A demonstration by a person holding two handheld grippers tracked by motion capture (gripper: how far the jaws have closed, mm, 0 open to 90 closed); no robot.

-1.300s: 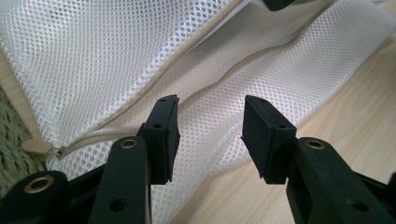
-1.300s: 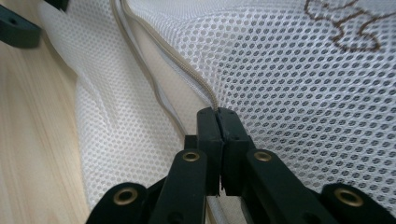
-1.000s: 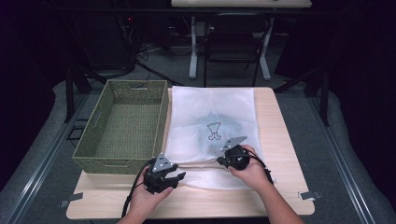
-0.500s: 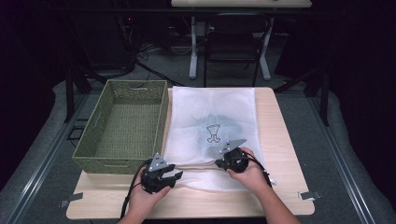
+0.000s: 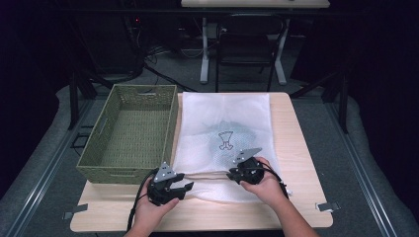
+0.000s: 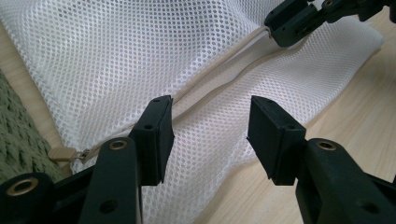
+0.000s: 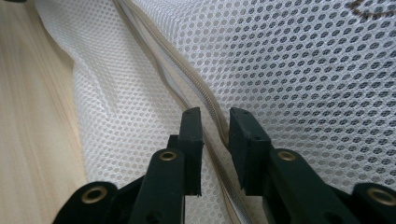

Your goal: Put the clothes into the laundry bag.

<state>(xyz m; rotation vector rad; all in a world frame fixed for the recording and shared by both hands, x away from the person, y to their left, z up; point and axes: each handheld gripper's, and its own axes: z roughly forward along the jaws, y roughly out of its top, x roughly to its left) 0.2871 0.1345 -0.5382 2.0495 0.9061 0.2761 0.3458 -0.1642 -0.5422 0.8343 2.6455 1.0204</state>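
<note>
The white mesh laundry bag [image 5: 225, 143] is laid flat on the wooden bench [image 5: 301, 163], beside the green woven basket [image 5: 129, 132]. The right gripper [image 7: 214, 122] has just been opened a little around the beige zipper [image 7: 205, 100]; the left gripper [image 6: 208, 122] is held apart above it. The zipper could be lost if the mesh is snagged.

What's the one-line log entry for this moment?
left gripper: open over zipper | right gripper: opening, straddling zipper | mesh bag: flat on table

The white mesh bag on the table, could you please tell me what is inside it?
Through the mesh bag, a dark garment with a printed figure shows; the weave blurs what kind, and whatever lies beneath it is covered.
</note>
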